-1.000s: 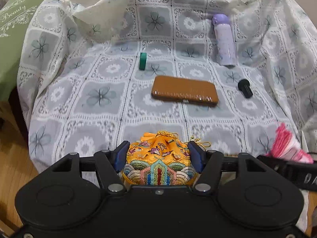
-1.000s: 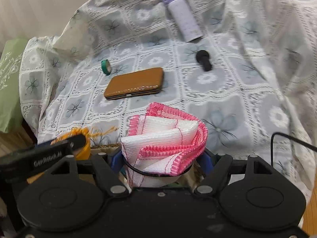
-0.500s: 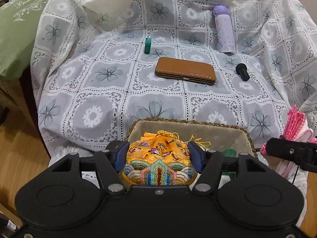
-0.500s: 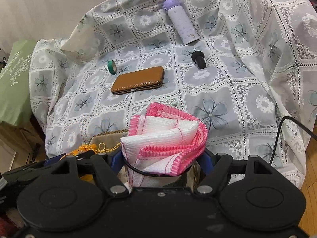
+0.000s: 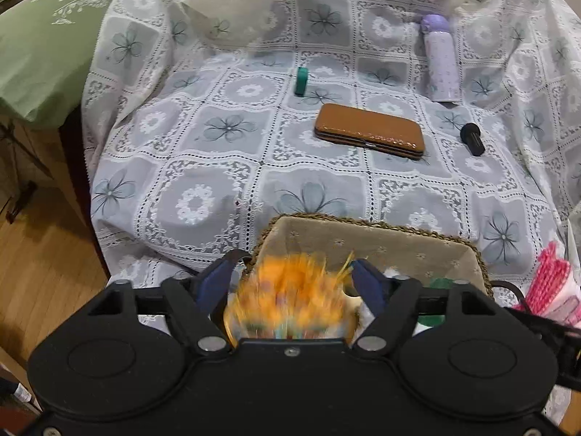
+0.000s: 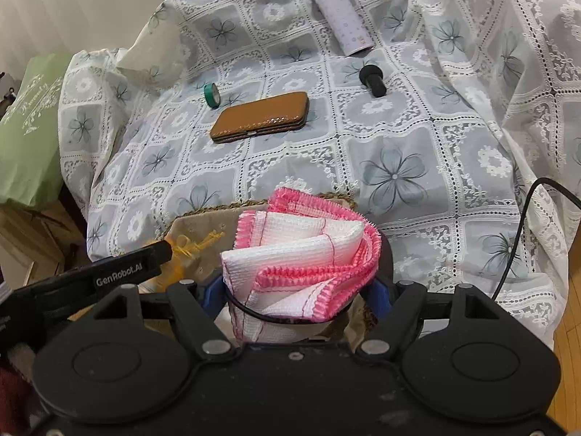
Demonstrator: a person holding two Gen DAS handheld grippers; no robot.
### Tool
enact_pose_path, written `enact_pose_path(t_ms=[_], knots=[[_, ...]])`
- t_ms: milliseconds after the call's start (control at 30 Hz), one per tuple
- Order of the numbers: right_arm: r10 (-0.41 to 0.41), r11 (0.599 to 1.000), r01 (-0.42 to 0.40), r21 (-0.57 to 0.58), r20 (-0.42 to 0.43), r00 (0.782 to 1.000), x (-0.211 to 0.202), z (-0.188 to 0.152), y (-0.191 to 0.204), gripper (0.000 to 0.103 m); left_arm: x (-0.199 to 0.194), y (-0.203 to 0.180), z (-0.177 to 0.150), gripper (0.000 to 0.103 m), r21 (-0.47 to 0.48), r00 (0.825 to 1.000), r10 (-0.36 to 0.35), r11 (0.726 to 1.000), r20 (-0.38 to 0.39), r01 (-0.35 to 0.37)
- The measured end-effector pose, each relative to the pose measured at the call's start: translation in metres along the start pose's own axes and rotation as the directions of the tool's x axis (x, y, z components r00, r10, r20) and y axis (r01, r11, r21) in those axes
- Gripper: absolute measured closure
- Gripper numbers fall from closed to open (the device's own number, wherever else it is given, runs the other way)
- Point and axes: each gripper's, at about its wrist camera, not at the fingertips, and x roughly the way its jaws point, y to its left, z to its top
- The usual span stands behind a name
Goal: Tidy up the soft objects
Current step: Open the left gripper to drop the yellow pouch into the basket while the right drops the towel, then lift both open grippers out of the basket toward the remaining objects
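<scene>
My left gripper (image 5: 290, 283) stands over the near end of a fabric-lined basket (image 5: 381, 243). Its jaws are spread wider than the orange embroidered pouch (image 5: 290, 298), which is motion-blurred between them and looks released. My right gripper (image 6: 296, 290) is shut on a folded pink-and-white cloth (image 6: 305, 254), held over the basket's right side (image 6: 203, 225). The cloth also shows at the right edge of the left wrist view (image 5: 552, 283). The left gripper's finger (image 6: 120, 272) and the pouch's yellow cord (image 6: 196, 245) show in the right wrist view.
On the lace-covered sofa (image 5: 218, 189) lie a brown case (image 5: 370, 130), a green tape roll (image 5: 301, 80), a lilac bottle (image 5: 441, 60) and a black knob (image 5: 472, 138). A green cushion (image 5: 47, 47) is at the left. Wood floor (image 5: 43, 283) lies below. A black cable (image 6: 523, 225) hangs at the right.
Both grippers drew back from the sofa to over the basket. The left jaws have spread and the orange pouch is blurred, dropping from them. The right gripper still holds the cloth.
</scene>
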Motion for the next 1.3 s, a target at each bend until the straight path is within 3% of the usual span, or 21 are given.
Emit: enact_pose_path(t_ms=[67,367,833,1300], knots=[[0.003,1.000,-0.003,-0.007,-0.003,1.000,0.000,0.000,0.002,0.028,-0.002,0.002,0.001,0.020,-0.009,1.000,0.006,1.000,0.009,-0.006],[0.001,1.000,-0.001,-0.020,-0.021,1.000,0.003,-0.001,0.005,0.027,-0.007,0.008,0.000,0.013,-0.042,0.999,0.039,0.998,0.027,-0.038],[0.048,0.994,-0.048,-0.097,0.002,0.999,-0.002,-0.001,0.020,0.024,-0.011,0.011,-0.004,0.012,-0.038,0.997,0.070,0.997,0.025,-0.069],[0.036,0.996,-0.036,-0.083,0.001,0.999,-0.002,-0.001,0.018,0.021,-0.011,0.013,-0.005,0.012,-0.045,0.999,0.054,0.998,0.010,-0.053]])
